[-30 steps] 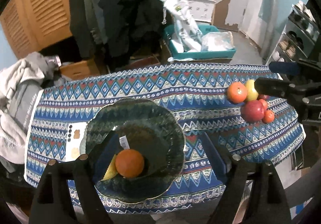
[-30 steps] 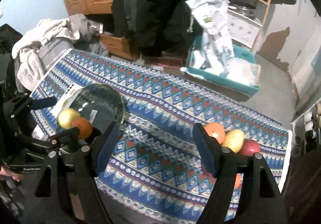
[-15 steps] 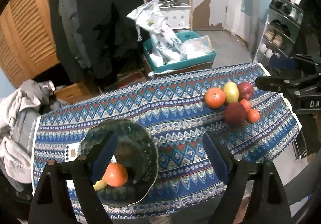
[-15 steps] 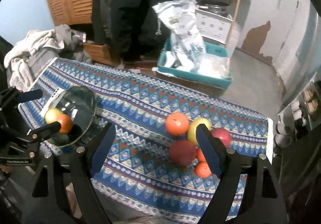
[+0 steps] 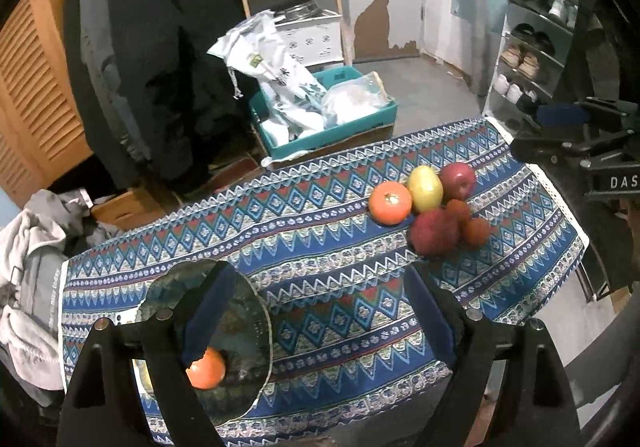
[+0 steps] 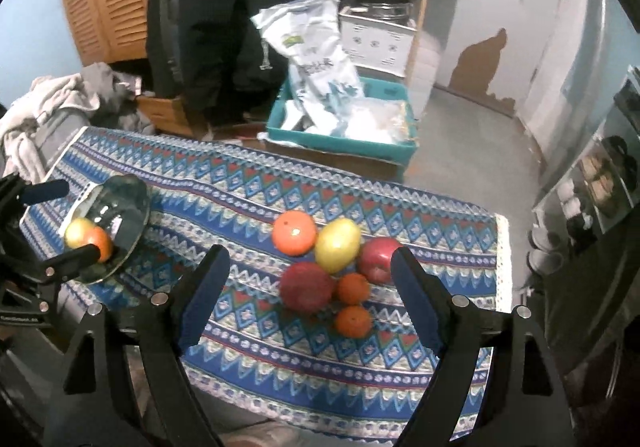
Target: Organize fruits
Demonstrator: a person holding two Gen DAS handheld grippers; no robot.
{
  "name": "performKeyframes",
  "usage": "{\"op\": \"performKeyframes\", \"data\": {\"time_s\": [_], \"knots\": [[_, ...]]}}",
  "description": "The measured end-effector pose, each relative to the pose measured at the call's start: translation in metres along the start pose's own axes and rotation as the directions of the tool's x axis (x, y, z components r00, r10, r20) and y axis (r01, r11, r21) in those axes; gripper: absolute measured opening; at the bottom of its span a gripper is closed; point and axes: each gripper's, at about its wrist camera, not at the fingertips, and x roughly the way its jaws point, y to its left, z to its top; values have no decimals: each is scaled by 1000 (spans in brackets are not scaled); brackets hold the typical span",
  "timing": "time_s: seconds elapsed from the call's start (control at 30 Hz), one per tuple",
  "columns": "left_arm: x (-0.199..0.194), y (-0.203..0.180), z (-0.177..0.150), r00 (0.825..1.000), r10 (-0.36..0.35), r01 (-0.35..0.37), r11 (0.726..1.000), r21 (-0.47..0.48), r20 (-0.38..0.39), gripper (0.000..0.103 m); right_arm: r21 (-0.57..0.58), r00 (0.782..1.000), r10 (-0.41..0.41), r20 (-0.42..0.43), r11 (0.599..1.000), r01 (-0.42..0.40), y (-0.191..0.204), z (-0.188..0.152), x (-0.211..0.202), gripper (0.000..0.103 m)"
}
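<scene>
With its jaws wide and empty, the right gripper point(image 6: 308, 295) hung just above the fruit cluster point(image 6: 328, 263) on the bench point(image 6: 248, 183), where closing on tightly touching fruits could knock neighbours rolling toward the near edge.

Left view: yellow fruit point(image 5: 143, 377) in glass bowl point(image 5: 244, 311) mostly hidden behind left tool's finger point(image 5: 208, 303); small orange point(image 5: 206, 367) partly covered. Right view: bowl's near rim behind left tool's arm; shoe rack point(image 6: 608, 175) blurred, cut off.
</scene>
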Motion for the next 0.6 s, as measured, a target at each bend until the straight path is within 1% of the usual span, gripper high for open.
{"op": "performKeyframes", "data": {"time_s": [0.13,0.23,0.4,0.6], "knots": [[9,-10,3,999,-32,32,999,7,-17,87,29,1000,-2,-14,1000,2,-16,-7,2,83],[16,-17,5,999,-27,28,999,26,-24,87,44,1000,-10,-24,999,11,-26,-13,4,83],[26,-29,8,999,-40,42,998,45,-36,87,71,999,-15,-45,997,18,-41,-21,11,83],[46,-40,9,996,-52,57,996,63,-75,87,89,996,-26,-85,995,34,-52,-29,25,83]]}}
